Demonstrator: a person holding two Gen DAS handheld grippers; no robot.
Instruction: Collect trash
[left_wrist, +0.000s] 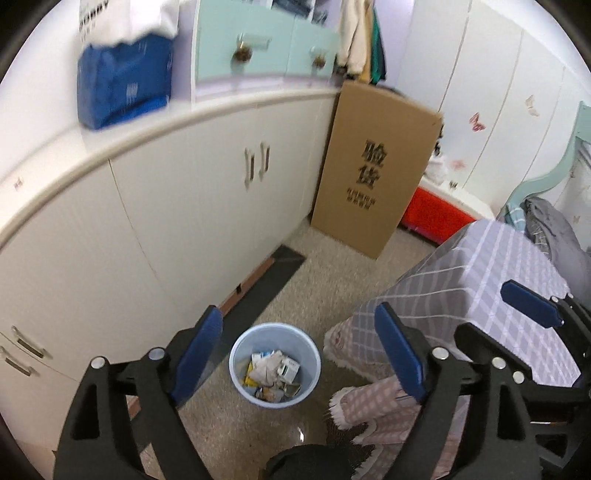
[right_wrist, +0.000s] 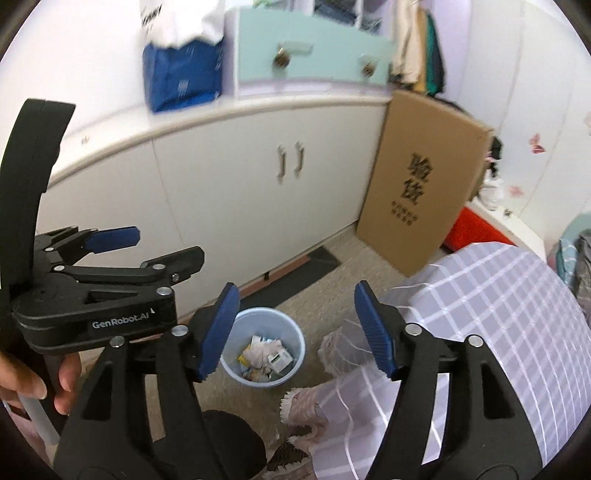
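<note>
White cabinets (left_wrist: 155, 221) line the room's left side, with a blue bag (left_wrist: 123, 83) on their top. Landmark: the bin (left_wrist: 275, 363), a pale blue pail standing on the speckled floor (left_wrist: 325, 266) just out from the cabinets. Left of the bin in the left wrist view, the left claw (left_wrist: 301, 354) hangs above it with its blue pads spread wide and nothing between them. Inside the bin lies the trash (left_wrist: 275, 371), crumpled paper and small cartons. Behind the bin and to its right, a tall cardboard box (left_wrist: 376, 170) leans in the corner. Right of the bin stands the table (left_wrist: 480, 280) under a lilac checked cloth, its fringed edge hanging near the bin. Seen from the right wrist, the right claw (right_wrist: 297, 328) also gapes wide and empty above the bin.
</note>
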